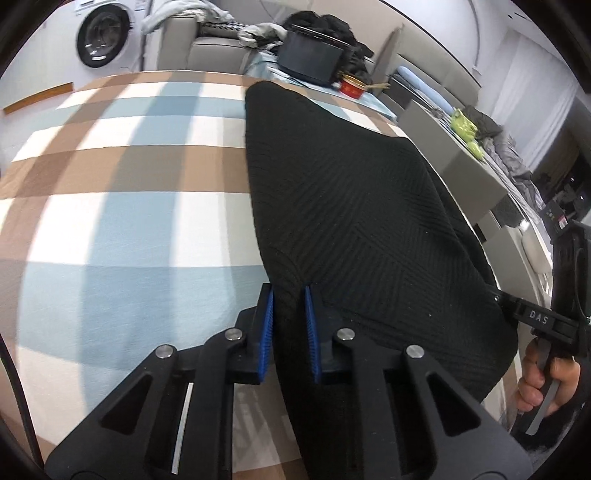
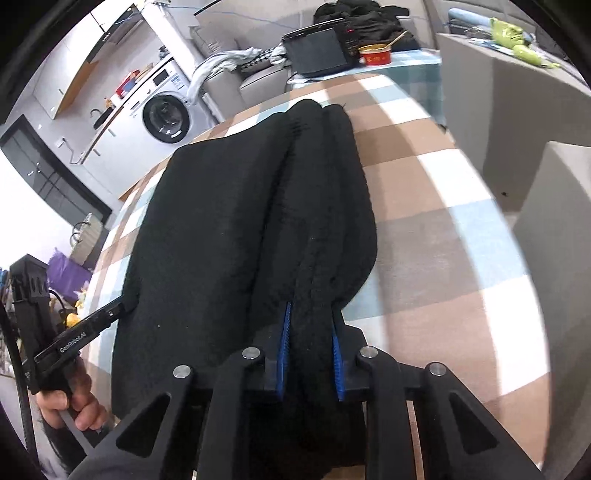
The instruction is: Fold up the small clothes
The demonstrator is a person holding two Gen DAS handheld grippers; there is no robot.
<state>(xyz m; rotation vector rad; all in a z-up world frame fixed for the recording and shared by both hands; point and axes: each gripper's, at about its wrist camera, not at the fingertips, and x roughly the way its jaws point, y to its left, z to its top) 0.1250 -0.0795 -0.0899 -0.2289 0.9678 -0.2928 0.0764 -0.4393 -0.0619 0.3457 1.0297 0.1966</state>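
Both tongs (image 1: 290, 295) (image 2: 310, 314) pinch the black garment's (image 1: 351, 206) near edge — checked cloth (image 1: 129, 221) bare beside.

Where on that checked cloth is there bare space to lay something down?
Bare checked cloth lies on the black garment's washing-machine side, and again on its other side. The far end is crowded: black box, red tin.
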